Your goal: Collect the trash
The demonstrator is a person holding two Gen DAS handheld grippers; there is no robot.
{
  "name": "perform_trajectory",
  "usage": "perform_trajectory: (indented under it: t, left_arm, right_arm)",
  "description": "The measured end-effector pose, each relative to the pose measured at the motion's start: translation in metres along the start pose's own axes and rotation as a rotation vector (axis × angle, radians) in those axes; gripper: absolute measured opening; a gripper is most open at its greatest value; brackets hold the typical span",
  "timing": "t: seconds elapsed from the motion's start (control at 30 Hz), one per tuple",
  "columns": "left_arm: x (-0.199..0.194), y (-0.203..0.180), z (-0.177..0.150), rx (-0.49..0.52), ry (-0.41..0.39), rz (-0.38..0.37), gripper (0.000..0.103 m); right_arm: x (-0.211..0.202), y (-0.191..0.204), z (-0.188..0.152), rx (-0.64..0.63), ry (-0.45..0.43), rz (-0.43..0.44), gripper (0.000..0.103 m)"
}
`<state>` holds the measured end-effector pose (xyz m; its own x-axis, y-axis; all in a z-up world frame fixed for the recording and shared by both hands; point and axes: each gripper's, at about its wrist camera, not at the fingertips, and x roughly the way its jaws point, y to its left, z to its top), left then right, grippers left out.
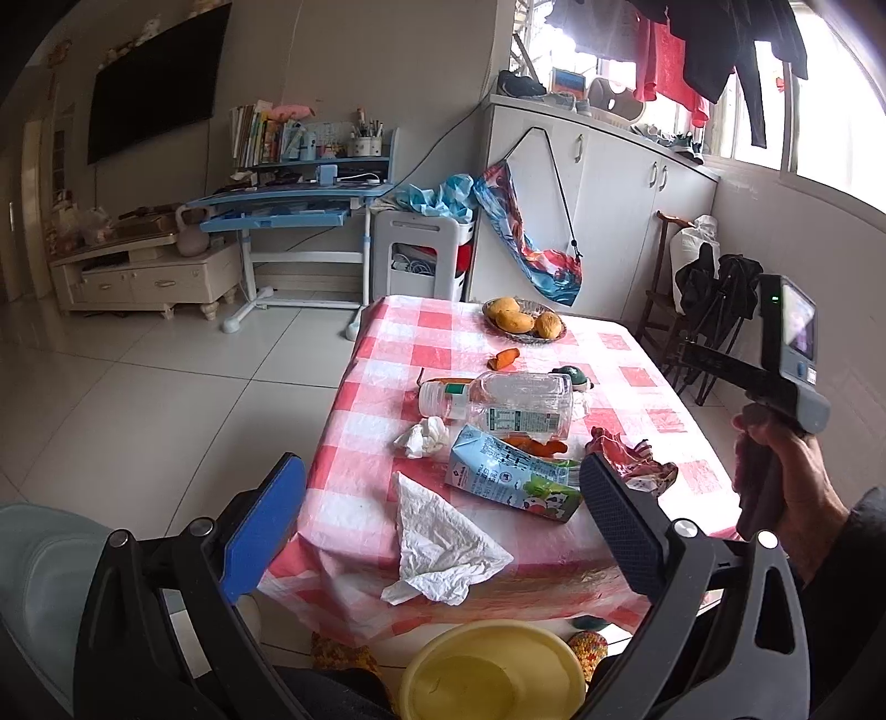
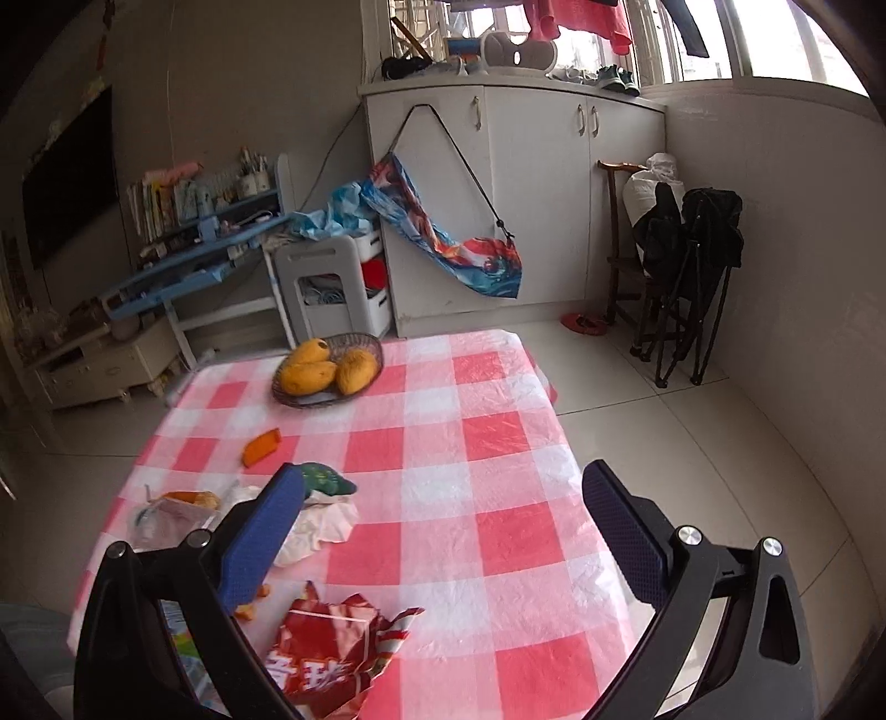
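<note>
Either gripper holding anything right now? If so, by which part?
Nothing held. Left gripper is open above the napkin; right gripper is open over the tablecloth, empty.

A lived-in home: wall TV (image 1: 152, 83); child's desk (image 1: 288, 207) with books (image 1: 255, 133); laundry (image 1: 714, 50) at the window; checked table (image 2: 487, 443) with fruit basket (image 2: 326, 371).

Bottle (image 1: 509, 401) lies behind carton (image 1: 512, 476); basin (image 1: 493, 670) seemingly below table (image 1: 637, 354).
</note>
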<state>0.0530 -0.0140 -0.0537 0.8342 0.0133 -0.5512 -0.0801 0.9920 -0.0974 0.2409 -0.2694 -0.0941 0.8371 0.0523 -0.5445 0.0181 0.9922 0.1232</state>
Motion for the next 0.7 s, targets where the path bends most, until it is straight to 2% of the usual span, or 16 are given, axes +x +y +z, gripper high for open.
perform_trajectory:
  t: [0.13, 0.3, 0.47, 0.7]
  left_arm:
    - [-0.014, 0.008, -0.001, -0.010, 0.002, 0.025, 0.095]
    - [-0.027, 0.015, -0.006, 0.007, -0.010, 0.068, 0.096]
    - [-0.022, 0.016, -0.018, 0.031, 0.004, 0.080, 0.096]
    - [-0.026, 0.010, -0.019, 0.046, -0.016, 0.038, 0.096]
  right_arm:
    - [-0.034, 0.017, -0.020, -0.039, -0.039, 0.122, 0.096]
    - [-0.065, 0.033, -0.041, -0.088, -0.060, 0.202, 0.096]
    - [-0.085, 0.042, -0.058, -0.144, -0.063, 0.226, 0.096]
    - [-0.107, 0.049, -0.074, -0.189, -0.085, 0.235, 0.096]
